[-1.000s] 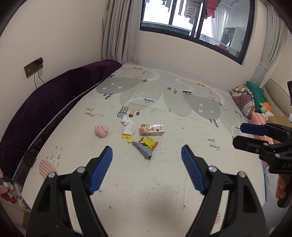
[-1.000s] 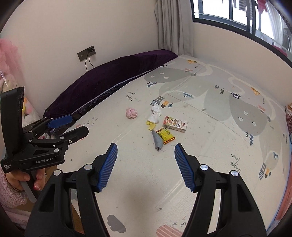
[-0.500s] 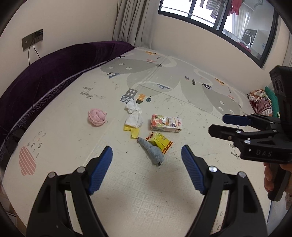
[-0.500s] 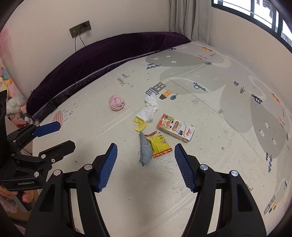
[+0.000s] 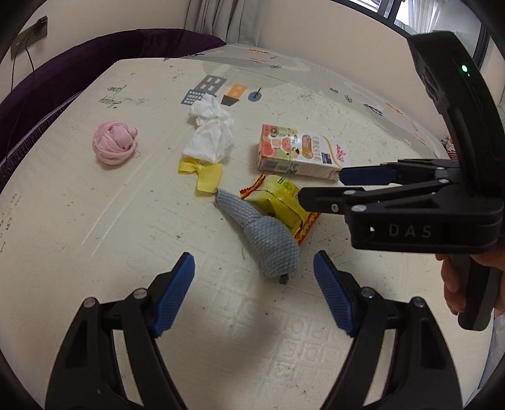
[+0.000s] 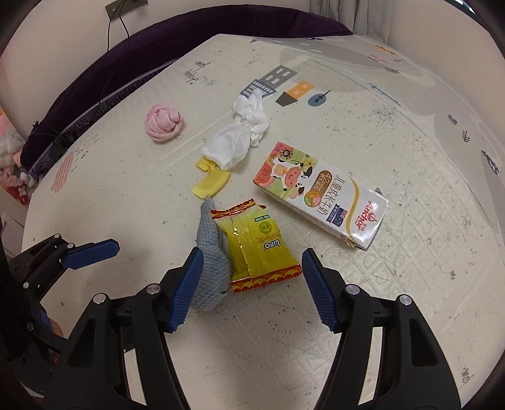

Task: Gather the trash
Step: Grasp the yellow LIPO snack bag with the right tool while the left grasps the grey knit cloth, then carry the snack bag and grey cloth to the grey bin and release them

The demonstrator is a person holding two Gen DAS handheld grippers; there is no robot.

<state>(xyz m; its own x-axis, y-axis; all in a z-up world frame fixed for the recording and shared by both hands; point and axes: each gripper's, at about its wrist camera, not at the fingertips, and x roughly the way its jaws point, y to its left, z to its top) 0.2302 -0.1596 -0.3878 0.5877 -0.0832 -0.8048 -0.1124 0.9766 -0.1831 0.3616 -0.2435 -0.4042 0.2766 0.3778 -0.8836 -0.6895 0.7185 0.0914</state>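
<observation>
Grippers [image 5: 254, 291] [image 6: 249, 288] both open above yellow wrapper [image 6: 257, 244], grey sock [image 5: 265, 239].

Cream play mat [image 5: 79, 220] with printed houses, purple cushion [image 6: 189, 41] along pale wall [image 5: 94, 19], grey curtain [image 5: 221, 15].

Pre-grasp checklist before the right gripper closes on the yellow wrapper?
1. Right gripper open, nothing held: ok.
2. Yellow wrapper lies between its fingers: ok.
3. Grey sock overlaps the wrapper's edge beside the left finger, may get pinched too: not ok.
4. Milk carton apart from the wrapper: ok.
5. Left gripper open, empty, off to the side: ok.
6. Pads down at mat level: cannot tell.
</observation>
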